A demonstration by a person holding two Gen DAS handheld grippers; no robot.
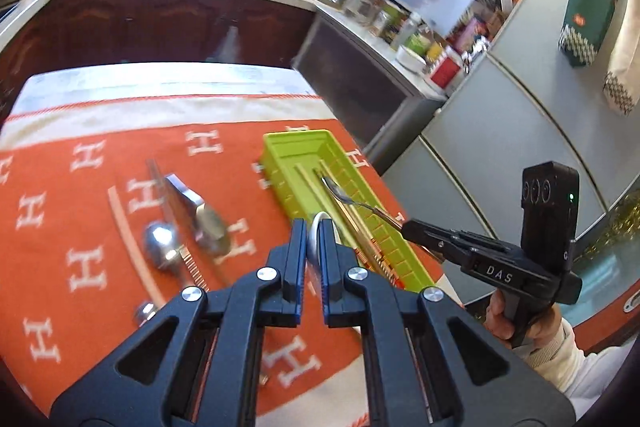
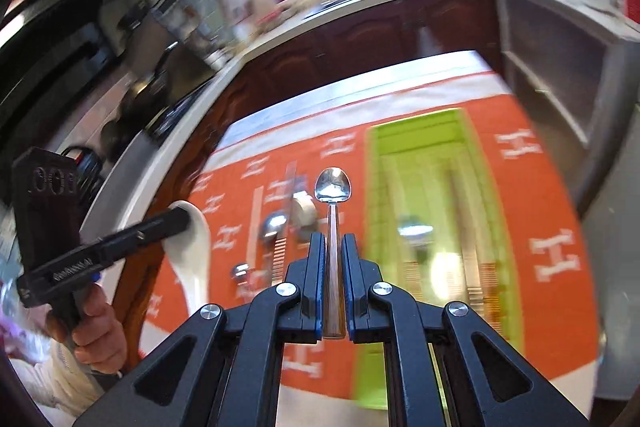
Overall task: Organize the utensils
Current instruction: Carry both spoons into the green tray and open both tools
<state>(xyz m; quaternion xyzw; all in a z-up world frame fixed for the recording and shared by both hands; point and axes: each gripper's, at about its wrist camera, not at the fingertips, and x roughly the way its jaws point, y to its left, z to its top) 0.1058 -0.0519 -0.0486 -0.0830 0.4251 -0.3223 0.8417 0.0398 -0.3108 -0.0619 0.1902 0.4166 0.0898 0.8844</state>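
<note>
The wooden-handled spoon [image 2: 333,211] is clamped in the right gripper [image 2: 332,247] beside the green tray [image 1: 280,147]; the left gripper [image 1: 313,239] pinches a white ceramic spoon [image 2: 192,251]. Loose metal utensils [image 1: 180,227] lie left of the tray on the orange cloth [image 1: 60,227]

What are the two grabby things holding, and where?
The left hand-held gripper pinches the white spoon by its bowl's edge. The right hand-held gripper clamps the metal spoon by its wooden handle.
</note>
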